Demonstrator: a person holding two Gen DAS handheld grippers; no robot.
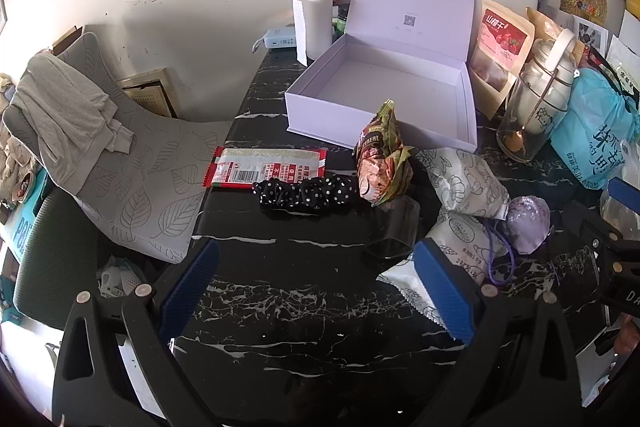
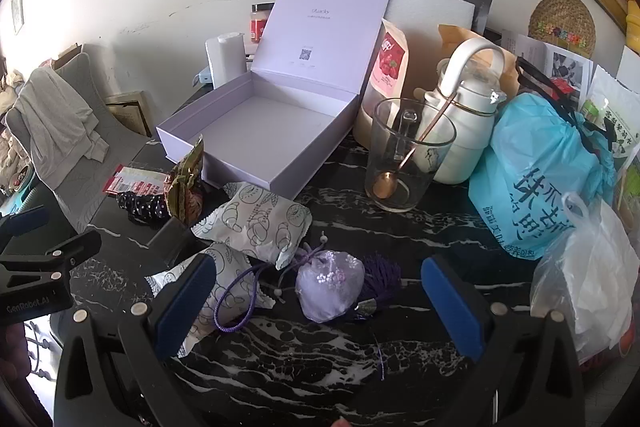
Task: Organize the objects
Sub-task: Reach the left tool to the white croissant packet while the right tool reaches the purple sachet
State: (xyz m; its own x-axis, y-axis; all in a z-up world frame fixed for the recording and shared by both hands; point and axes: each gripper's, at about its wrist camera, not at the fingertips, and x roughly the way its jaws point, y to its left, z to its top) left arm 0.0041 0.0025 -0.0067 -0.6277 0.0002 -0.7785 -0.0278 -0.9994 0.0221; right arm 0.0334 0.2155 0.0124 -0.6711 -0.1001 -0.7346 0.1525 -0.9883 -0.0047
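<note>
An open, empty lilac box point(image 1: 384, 91) point(image 2: 256, 131) stands on the black marble table point(image 1: 288, 291). In front of it lie a red sachet point(image 1: 264, 167), a black polka-dot scrunchie point(image 1: 308, 191), a crumpled snack packet point(image 1: 380, 155), two white patterned snack bags point(image 1: 460, 179) point(image 2: 256, 223) and a purple sachet pouch point(image 2: 330, 285) with cord. My left gripper point(image 1: 316, 291) is open and empty, above the table in front of the scrunchie. My right gripper point(image 2: 316, 303) is open, its fingers either side of the purple pouch.
A glass point(image 2: 404, 155) with a spoon, a white kettle point(image 2: 464, 115), a blue plastic bag point(image 2: 536, 179) and a white bag point(image 2: 592, 279) crowd the right. Jars and a white canister point(image 1: 318, 23) stand behind the box. A grey-cushioned chair point(image 1: 132, 163) is left of the table.
</note>
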